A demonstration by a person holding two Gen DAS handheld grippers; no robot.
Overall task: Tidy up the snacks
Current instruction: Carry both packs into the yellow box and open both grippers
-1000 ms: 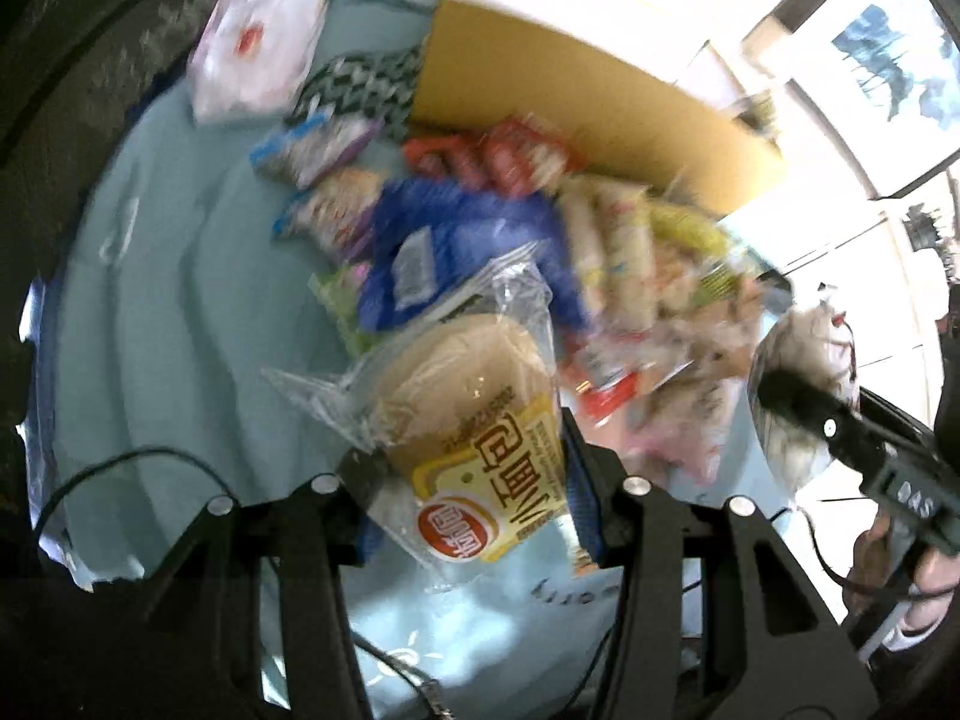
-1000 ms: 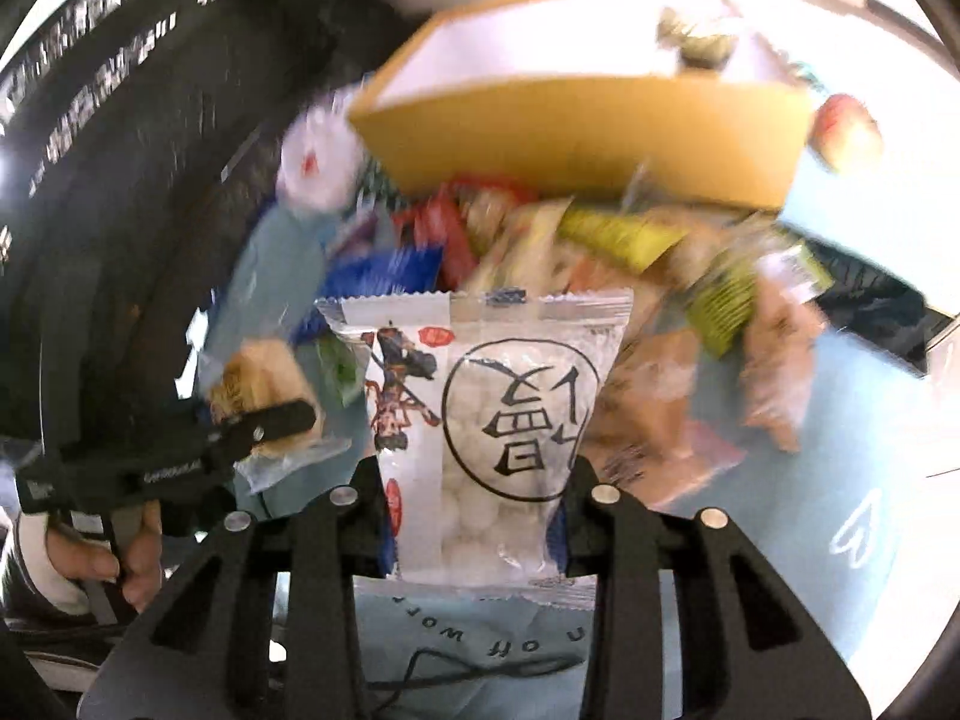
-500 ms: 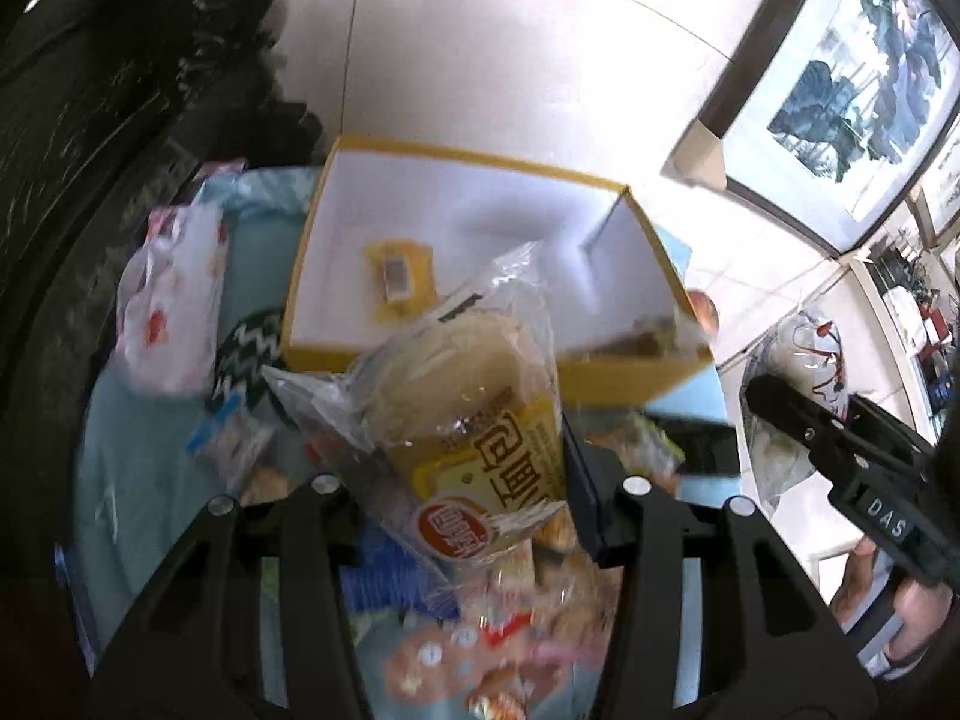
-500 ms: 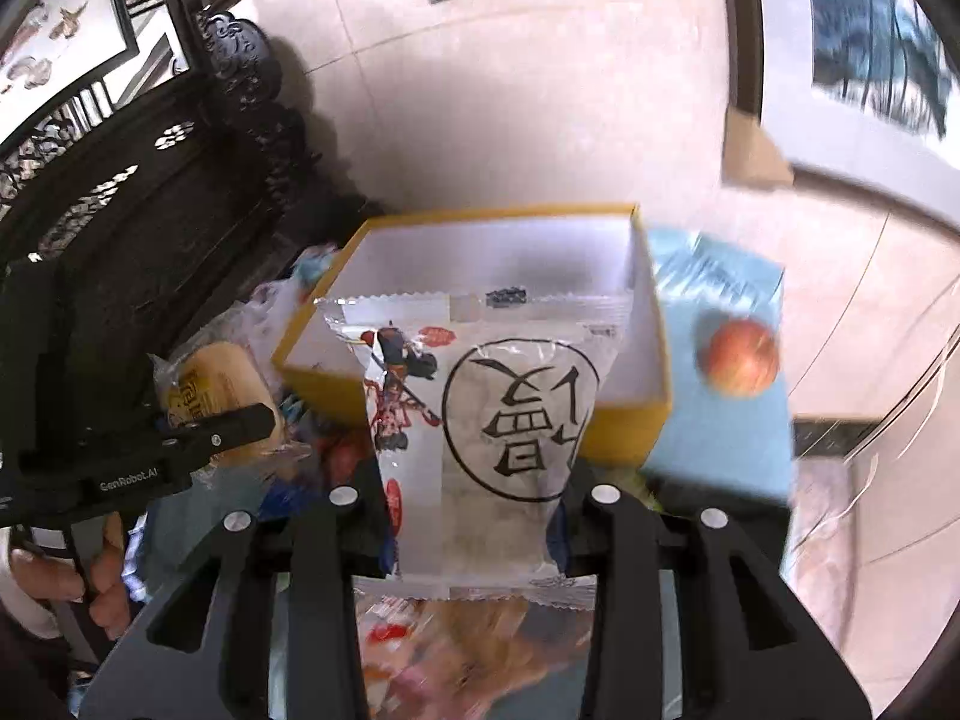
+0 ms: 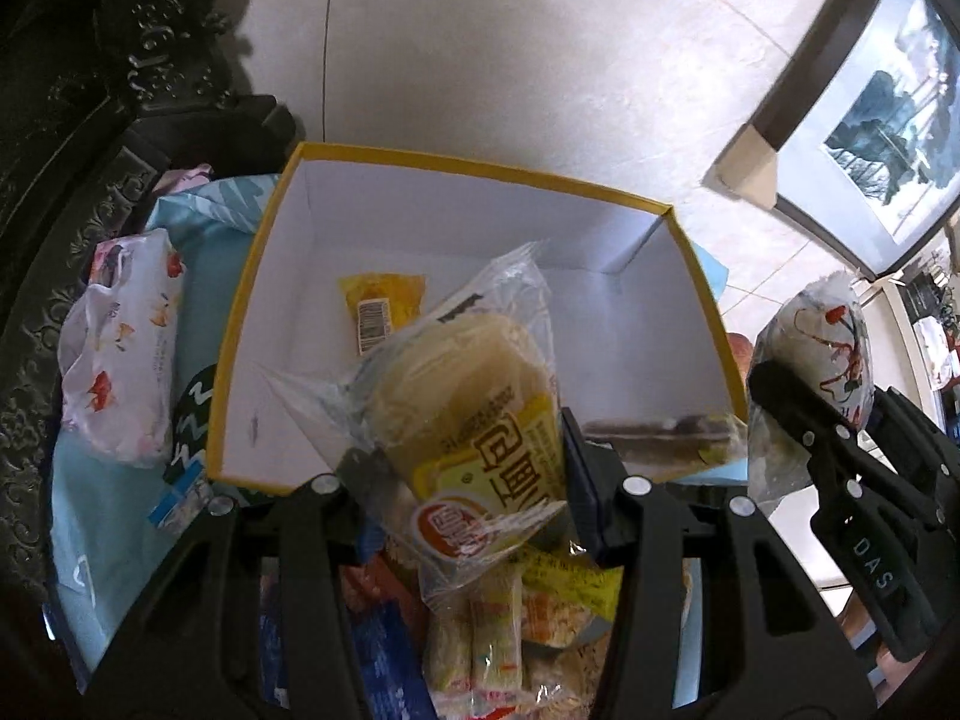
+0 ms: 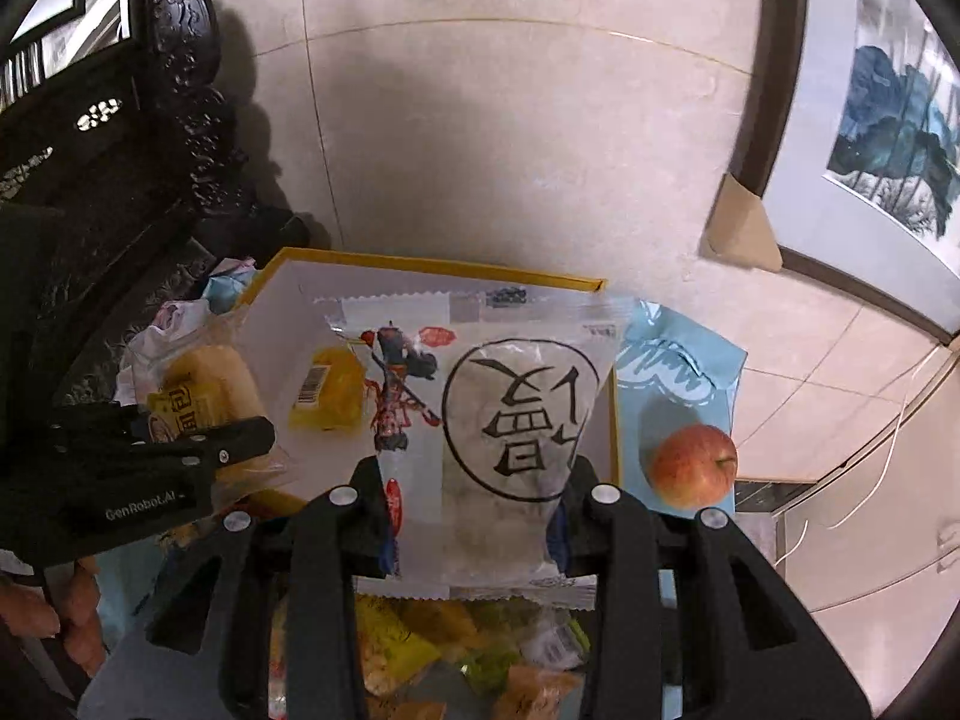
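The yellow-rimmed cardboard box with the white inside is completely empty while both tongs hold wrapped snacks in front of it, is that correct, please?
Not quite: the yellow-rimmed cardboard box is not empty. A small yellow snack packet with a barcode label already lies on its floor, as the left wrist view shows. Both the left tongs and the right tongs do hold wrapped snacks in front of it.

The left gripper (image 5: pixel 462 468) clamps a wrapped bun (image 5: pixel 474 396) above the yellow box (image 5: pixel 240 324), where a small yellow packet (image 5: pixel 381 309) lies. At right, the right gripper (image 5: pixel 798 396) pinches a white bag (image 5: pixel 822 342).
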